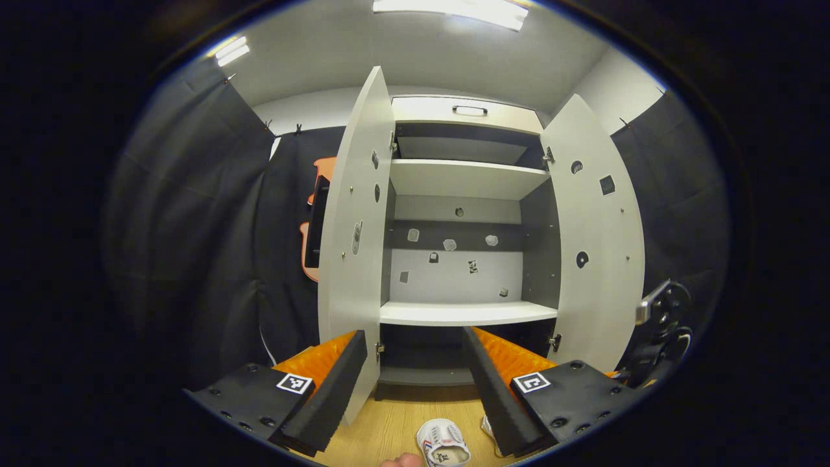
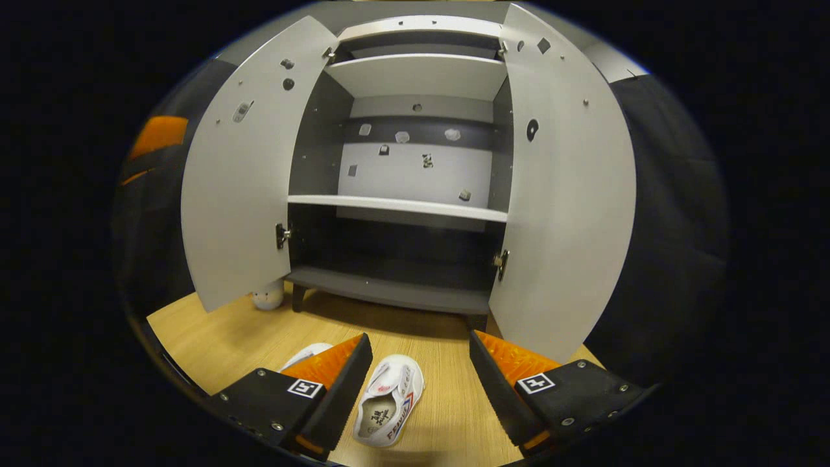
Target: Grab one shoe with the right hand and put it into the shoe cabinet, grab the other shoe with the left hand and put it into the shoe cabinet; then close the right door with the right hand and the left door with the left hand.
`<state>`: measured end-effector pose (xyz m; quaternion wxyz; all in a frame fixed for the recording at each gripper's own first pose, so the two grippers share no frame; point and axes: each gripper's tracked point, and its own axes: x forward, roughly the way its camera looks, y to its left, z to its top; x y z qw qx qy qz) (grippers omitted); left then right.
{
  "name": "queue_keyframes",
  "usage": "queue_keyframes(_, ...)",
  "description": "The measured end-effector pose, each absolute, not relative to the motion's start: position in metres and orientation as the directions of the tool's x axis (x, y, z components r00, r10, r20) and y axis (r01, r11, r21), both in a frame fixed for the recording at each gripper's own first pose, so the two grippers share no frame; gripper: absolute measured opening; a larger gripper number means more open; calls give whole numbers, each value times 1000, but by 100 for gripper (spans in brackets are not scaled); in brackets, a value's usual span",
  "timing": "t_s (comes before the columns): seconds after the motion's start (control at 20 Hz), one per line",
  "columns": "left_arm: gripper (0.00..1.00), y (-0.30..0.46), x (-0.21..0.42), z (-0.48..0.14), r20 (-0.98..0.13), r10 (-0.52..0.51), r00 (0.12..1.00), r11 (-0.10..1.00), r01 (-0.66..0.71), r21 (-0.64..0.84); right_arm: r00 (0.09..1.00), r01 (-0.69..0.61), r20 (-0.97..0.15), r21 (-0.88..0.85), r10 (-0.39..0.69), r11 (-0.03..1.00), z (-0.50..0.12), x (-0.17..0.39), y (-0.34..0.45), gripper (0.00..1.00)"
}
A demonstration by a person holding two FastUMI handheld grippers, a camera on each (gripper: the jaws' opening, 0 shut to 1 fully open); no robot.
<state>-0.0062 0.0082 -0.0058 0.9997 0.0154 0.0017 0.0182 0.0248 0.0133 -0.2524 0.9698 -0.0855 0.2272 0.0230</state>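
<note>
The shoe cabinet stands straight ahead with its left door and right door swung wide open; its shelves hold no shoes. A white shoe lies on the wooden floor below my left gripper, which is open and holds nothing. In the right gripper view the same cabinet is closer. A white shoe lies on the floor under the gap of my open right gripper, not touched. The second white shoe peeks out behind one finger.
The wooden floor runs up to the cabinet's dark bottom shelf. A small white round object sits by the cabinet leg under the left door. Black cloth hangs on both sides. Dark gear with a metal part shows at the right edge.
</note>
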Motion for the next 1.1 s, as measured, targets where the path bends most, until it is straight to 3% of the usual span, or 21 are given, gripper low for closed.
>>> queue_keyframes(0.25, 94, 13, -8, -12, -17, 46, 999, 999, -46, 24, 810, -91, -586, -161, -21, 983, -329, 5, 3, 93)
queue_keyframes(0.5, 97, 17, -8, -19, -41, 48, 998, 999, -48, 8, 730, -102, -681, -196, -60, 975, -391, 13, -12, 93)
queue_keyframes(0.7, 96, 19, -10, -26, -61, 59, 996, 998, -59, 13, 723, -107, -691, -132, -14, 986, -417, 38, -6, 89)
queue_keyframes(0.9, 96, 18, -15, -36, -92, 61, 994, 998, -60, 17, 698, -105, -716, -77, 18, 992, -434, 53, -7, 77)
queue_keyframes(1.1, 96, 16, -18, -38, -105, 69, 992, 997, -66, 36, 731, -73, -681, -127, -33, 989, -437, 64, -14, 46)
